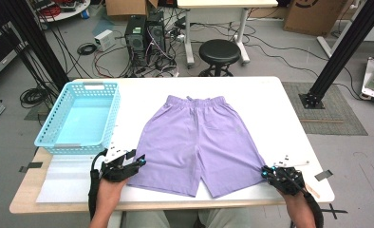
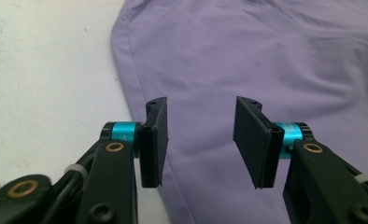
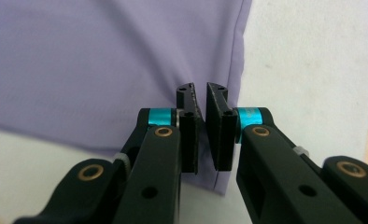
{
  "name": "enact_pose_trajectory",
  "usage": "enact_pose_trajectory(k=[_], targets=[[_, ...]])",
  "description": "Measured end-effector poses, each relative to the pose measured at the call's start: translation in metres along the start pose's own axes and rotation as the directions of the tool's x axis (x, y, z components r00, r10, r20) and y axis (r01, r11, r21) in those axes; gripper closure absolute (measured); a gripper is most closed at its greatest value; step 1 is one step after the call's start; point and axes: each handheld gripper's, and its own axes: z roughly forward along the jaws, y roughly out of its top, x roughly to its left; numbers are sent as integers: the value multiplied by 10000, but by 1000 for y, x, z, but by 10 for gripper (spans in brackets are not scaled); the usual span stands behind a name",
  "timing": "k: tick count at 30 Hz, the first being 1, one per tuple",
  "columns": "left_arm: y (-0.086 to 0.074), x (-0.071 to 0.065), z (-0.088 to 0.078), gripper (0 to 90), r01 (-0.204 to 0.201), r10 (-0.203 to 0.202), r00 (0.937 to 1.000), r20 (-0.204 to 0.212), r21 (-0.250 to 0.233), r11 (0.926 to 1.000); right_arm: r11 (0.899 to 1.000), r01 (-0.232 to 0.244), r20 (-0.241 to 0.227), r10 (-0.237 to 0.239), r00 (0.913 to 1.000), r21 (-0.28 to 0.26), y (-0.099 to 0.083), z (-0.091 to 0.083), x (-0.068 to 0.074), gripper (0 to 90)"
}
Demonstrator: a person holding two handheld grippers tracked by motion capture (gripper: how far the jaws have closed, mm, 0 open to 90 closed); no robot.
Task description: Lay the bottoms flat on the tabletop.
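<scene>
Purple shorts [image 1: 199, 137] lie flat on the white table [image 1: 270, 104], waistband at the far side, legs toward me. My left gripper [image 1: 136, 159] sits at the outer edge of the left leg near its hem. In the left gripper view it [image 2: 201, 126] stands open over the purple cloth [image 2: 266, 56], pads apart and pressing nothing. My right gripper [image 1: 265, 172] is at the outer hem corner of the right leg. The right gripper view has its jaws [image 3: 201, 93] shut on the shorts' edge [image 3: 102, 60], where the fabric puckers at the tips.
A light blue plastic basket [image 1: 66, 145], with nothing in it, stands on the table's left side just beyond my left hand. The table's wooden front edge [image 1: 28, 190] runs close under both hands. Beyond the table stand a black stool [image 1: 219, 51], computer towers and cables.
</scene>
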Motion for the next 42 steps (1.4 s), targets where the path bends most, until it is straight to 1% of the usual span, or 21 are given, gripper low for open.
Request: enact_pose_trajectory(k=[1,3,4,7,10,12,13,14,16,17,19,23,24,25,26,28,30,35,39,41,42], targets=[[-2,-1,-1,552,-56,56,10000,-11,43,10000,10000,39,-38,-39,10000,71,1,-2,1,836],[-5,-3,-3,557,-185,185,9998,12,170,9997,9993,72,-361,-86,9993,-379,3,-5,4,747],[-7,-3,-3,562,-289,290,9996,-21,245,9993,9984,16,-577,-49,9983,-571,6,-5,6,729],[-12,-4,-5,580,-270,268,9996,52,527,9982,9943,-57,-1226,-75,9924,-1067,12,0,15,631],[-15,-4,-6,580,-279,281,9996,-18,827,9962,9954,86,-1485,-228,9887,-952,15,11,24,597],[-19,-6,-6,589,-471,474,9989,3,1122,9926,9971,190,-1575,-305,9871,-743,14,16,29,610],[-21,-7,-7,601,-600,617,9980,-127,1056,9926,9963,435,-1535,-544,9866,-736,11,18,32,624],[-21,-8,-8,628,-676,702,9973,-200,1080,9918,9957,493,-1517,-607,9866,-784,10,18,34,677],[-22,-10,-11,823,-926,968,9949,-298,1198,9885,9946,715,-1529,-824,9848,-755,10,16,36,861],[-22,-11,-11,889,-1086,1137,9929,-357,1215,9866,9938,848,-1514,-950,9839,-722,9,15,37,900],[-22,-11,-14,891,-1258,1299,9913,-221,1350,9828,9928,1019,-1442,-1102,9834,-633,9,12,38,900],[-24,-6,-21,887,-981,988,9951,10,1327,9863,9943,923,-1823,-1005,9781,-526,6,6,38,892],[-25,-4,-23,877,-860,866,9962,5,1235,9886,9951,808,-1871,-902,9782,-574,6,4,38,850],[-24,-2,-23,806,-688,705,9974,-127,1086,9917,9952,693,-1876,-812,9789,-696,7,2,37,777],[-23,1,-23,670,-418,434,9989,-149,922,9949,9951,503,-1906,-659,9795,-853,9,1,38,696],[-20,4,-23,603,-214,215,9998,-17,582,9981,9928,400,-2026,-625,9773,-1133,15,1,41,669],[-16,6,-23,517,-151,148,9998,145,247,9996,9899,470,-2049,-741,9760,-1340,23,4,47,605],[-8,10,-17,457,-245,270,9985,484,-509,9984,9788,359,-2461,-861,9654,-2018,51,21,66,563],[-2,15,-12,384,80,-20,9984,559,-1076,9942,9725,550,-2728,-1175,9549,-2263,82,42,85,547],[0,17,-11,358,247,-177,9982,565,-1256,9918,9696,895,-2922,-1557,9436,-2276,99,55,96,563],[0,18,-11,358,284,-214,9983,547,-1311,9910,9688,1056,-3074,-1731,9357,-2241,107,62,102,598]])
